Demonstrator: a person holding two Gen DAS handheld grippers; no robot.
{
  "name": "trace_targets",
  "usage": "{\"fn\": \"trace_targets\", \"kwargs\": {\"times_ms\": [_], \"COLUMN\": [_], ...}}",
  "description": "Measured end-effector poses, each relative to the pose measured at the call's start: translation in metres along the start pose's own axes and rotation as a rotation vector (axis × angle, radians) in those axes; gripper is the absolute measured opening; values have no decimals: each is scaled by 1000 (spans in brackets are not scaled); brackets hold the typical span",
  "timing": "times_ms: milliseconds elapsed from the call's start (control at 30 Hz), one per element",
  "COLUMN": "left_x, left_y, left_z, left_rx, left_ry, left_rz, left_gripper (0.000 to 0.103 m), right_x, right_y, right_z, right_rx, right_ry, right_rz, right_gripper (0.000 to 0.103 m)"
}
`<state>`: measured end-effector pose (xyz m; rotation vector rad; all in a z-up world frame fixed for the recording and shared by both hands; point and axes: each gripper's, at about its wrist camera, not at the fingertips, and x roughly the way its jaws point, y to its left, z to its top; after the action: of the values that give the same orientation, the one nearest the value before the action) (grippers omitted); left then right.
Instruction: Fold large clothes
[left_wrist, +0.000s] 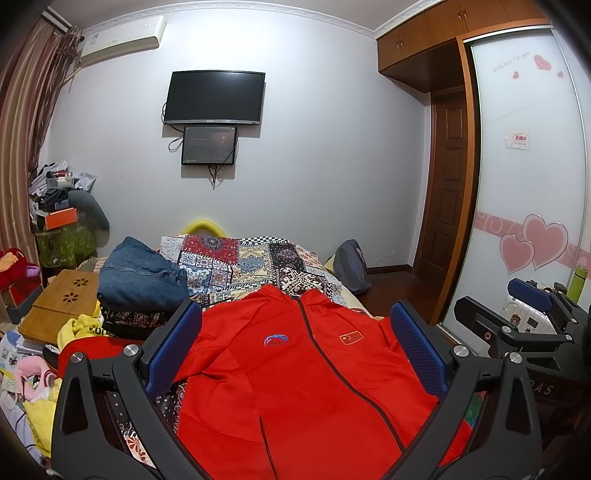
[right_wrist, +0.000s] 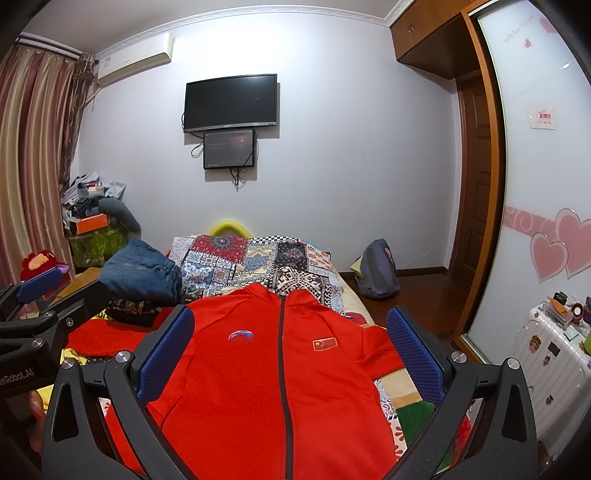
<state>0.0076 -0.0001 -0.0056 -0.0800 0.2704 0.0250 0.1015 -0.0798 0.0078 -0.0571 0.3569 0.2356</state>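
A red zip-up jacket (left_wrist: 295, 369) (right_wrist: 258, 369) lies front side up on the patchwork bedspread (left_wrist: 240, 262) (right_wrist: 243, 262), collar pointing to the far wall, with a small flag patch and a blue logo on the chest. My left gripper (left_wrist: 295, 343) hovers above it, open, with nothing between the blue pads. My right gripper (right_wrist: 291, 347) is likewise open and empty over the jacket's chest. In the left wrist view the right gripper (left_wrist: 532, 295) shows at the right edge; in the right wrist view the left gripper (right_wrist: 37, 286) shows at the left edge.
Folded blue jeans (left_wrist: 144, 277) (right_wrist: 142, 271) sit on a pile at the bed's left. A wooden lap table (left_wrist: 61, 306) and loose clothes crowd the left side. A grey backpack (right_wrist: 378, 269) leans on the floor, and a white suitcase (right_wrist: 554, 362) stands by the wardrobe door.
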Motion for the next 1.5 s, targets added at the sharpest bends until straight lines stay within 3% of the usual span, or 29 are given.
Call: {"fn": "trace_targets", "kwargs": {"times_ms": [800, 1100, 1333, 1500], "left_x": [6, 30, 67, 92], "left_y": [2, 16, 62, 115], "left_z": [-2, 2, 12, 0], "left_rx": [-12, -32, -73, -143], "left_ry": [11, 35, 41, 29], "left_rz": [4, 4, 101, 298], "left_gripper": [103, 103, 103, 103], "right_x": [5, 20, 50, 85], "right_y": [3, -4, -9, -8], "right_z": [-6, 1, 10, 11], "right_rx": [6, 9, 8, 2], "right_ry": [14, 27, 31, 61], "right_rz": [3, -6, -27, -32], "right_gripper": [103, 103, 103, 103]}}
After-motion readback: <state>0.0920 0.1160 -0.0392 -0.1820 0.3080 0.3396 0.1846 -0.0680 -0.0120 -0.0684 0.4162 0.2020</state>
